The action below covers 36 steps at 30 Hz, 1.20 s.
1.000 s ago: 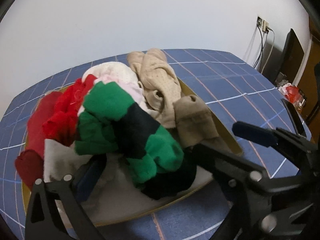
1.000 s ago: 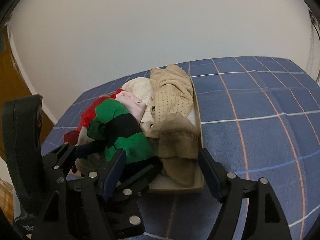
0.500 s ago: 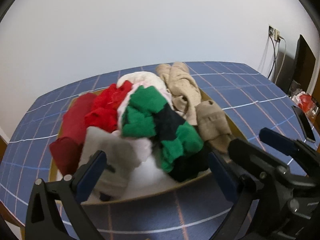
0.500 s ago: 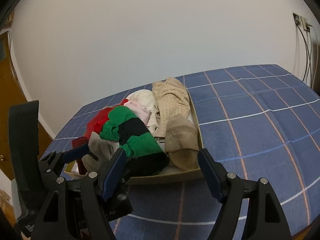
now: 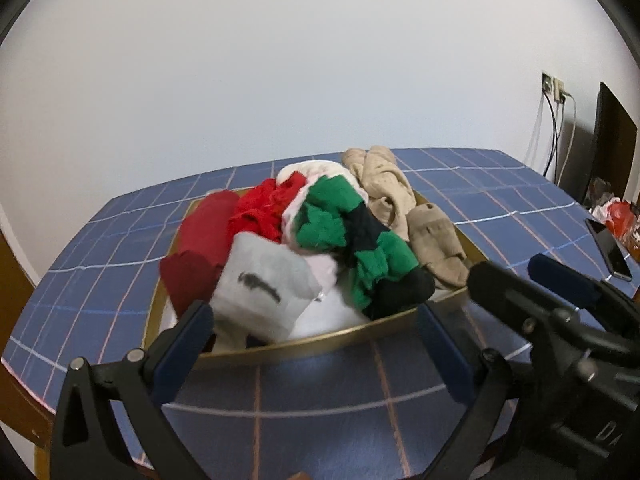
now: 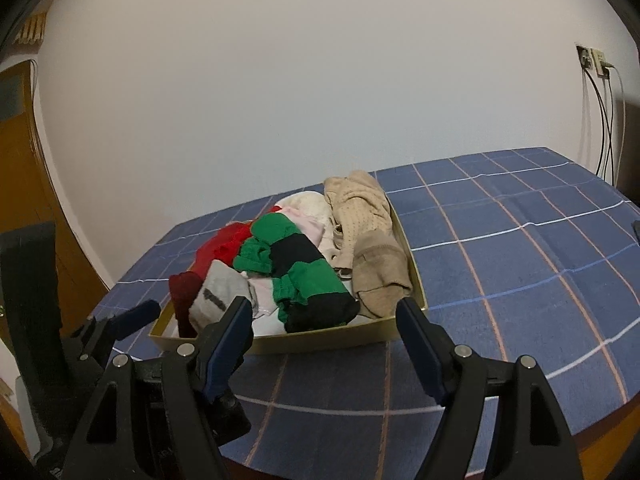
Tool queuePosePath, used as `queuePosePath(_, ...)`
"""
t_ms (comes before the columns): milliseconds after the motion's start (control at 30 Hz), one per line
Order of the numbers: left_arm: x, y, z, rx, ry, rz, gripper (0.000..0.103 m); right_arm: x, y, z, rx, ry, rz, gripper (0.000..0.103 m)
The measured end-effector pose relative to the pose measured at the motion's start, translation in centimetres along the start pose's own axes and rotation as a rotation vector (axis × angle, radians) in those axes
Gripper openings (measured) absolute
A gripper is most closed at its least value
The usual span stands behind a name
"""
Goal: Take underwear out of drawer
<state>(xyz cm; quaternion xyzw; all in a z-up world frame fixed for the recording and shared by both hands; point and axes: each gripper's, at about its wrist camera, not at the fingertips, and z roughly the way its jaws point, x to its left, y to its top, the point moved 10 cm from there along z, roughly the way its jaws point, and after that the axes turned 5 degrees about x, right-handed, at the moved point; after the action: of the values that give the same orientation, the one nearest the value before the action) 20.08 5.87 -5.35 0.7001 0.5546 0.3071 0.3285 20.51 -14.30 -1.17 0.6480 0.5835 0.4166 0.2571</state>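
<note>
A shallow tan drawer (image 5: 360, 332) stands on a blue checked tablecloth (image 5: 480, 184), heaped with underwear. The heap holds a green-and-black piece (image 5: 360, 236), red ones (image 5: 264, 208), a grey-white piece with a black mark (image 5: 264, 284) and beige ones (image 5: 388, 188). My left gripper (image 5: 314, 310) is open just short of the drawer's front wall, with nothing between its fingers. My right gripper (image 6: 323, 304) is also open and empty, in front of the drawer (image 6: 320, 340) and the green-and-black piece (image 6: 296, 264). In each view the other gripper shows alongside.
A phone (image 5: 610, 254) and a red plastic bag (image 5: 618, 216) lie at the table's right side. Cables hang from a wall socket (image 5: 552, 88) beside a dark panel (image 5: 612, 148). A wooden door (image 6: 24, 200) stands on the left. The table's near edge is just below the grippers.
Both grippers have drawn back from the pile to the near side of the drawer, still open and empty. The clothes have not shifted.
</note>
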Motion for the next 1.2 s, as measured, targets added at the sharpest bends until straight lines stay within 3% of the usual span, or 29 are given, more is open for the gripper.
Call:
queuePosePath(500, 0.1, -2.0, -4.2, -0.08, 0.047, 0.029, 0.103, 0.7, -1.8, -3.5, -0.076, -0.017, -0.008, 0.077)
queuePosePath(667, 0.3, -2.9, -5.3, -0.083, 0.014, -0.008, 0.103, 1.4, -2.5, -5.1, -0.106, -0.034, -0.037, 0.077)
queuePosePath(1200, 1.9, -5.8, -8.8, -0.104, 0.039, -0.068, 0.103, 2.8, -5.0, -9.5, -0.157, -0.016, -0.018, 0.077)
